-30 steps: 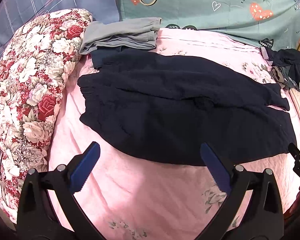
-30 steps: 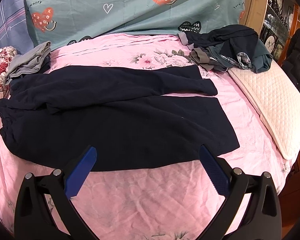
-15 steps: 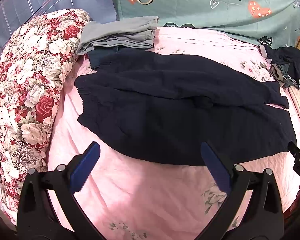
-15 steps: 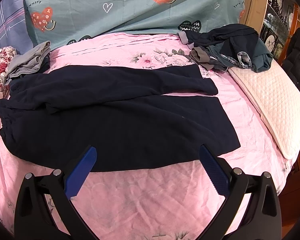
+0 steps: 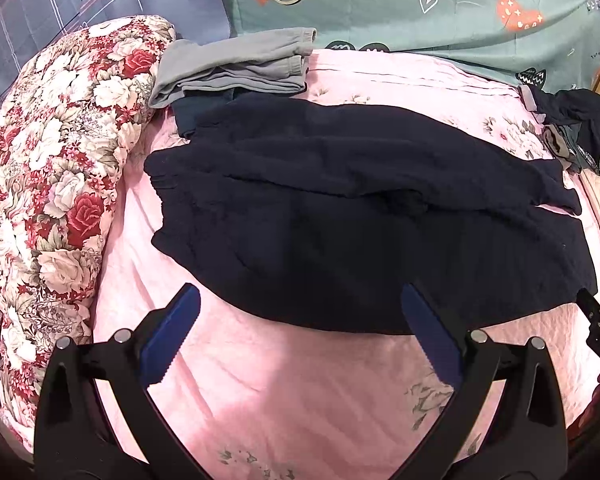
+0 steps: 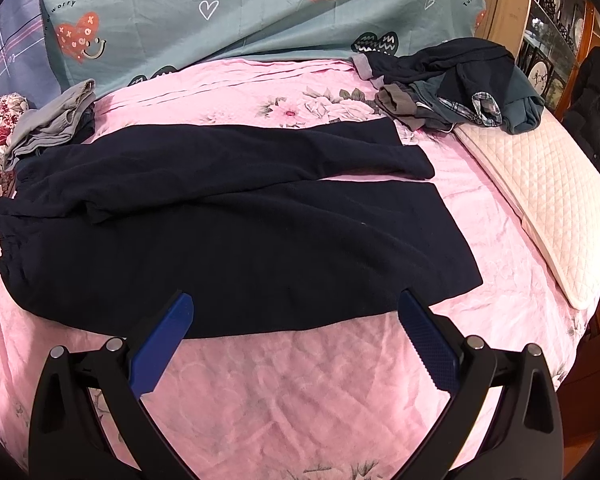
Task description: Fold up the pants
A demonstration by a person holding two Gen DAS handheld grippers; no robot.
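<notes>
Dark navy fleece pants [image 6: 228,240] lie flat across the pink floral bed sheet [image 6: 300,392]; left tool [image 5: 300,340] and right tool [image 6: 296,336], both wide open and empty, should pinch the near hem toward 12 o'clock.

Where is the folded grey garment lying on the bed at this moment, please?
The folded grey garment lies at the far left of the pink bedsheet, against the floral quilt, just beyond the navy pants waistband end.

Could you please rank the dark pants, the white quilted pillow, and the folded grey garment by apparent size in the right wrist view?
1. Dark pants
2. White quilted pillow
3. Folded grey garment, though it lies farther away.
</notes>
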